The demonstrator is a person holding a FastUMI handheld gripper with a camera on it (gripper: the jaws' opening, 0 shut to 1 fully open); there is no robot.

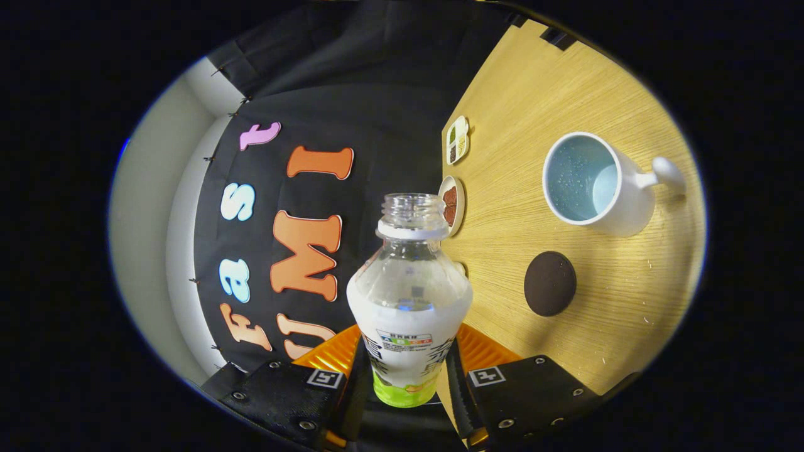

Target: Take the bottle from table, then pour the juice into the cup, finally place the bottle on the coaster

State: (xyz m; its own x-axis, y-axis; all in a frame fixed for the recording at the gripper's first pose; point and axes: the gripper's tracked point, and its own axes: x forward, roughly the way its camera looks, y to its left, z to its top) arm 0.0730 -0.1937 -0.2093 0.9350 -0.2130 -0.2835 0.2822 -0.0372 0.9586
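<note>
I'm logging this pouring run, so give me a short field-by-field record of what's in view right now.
gripper: shut on the bottle, one finger on each side of its labelled body
bottle: uncapped, clear upper part, held rolled over with the view
cup: white mug beyond the fingers, on the table, pale blue inside
coaster: dark round disc on the table, beside the cup, bare
table: light wood
small dishes: two by the table's edge, near the wall

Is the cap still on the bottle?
No. The bottle, gripped between the gripper fingers, shows an open threaded neck with no cap on it.
</note>
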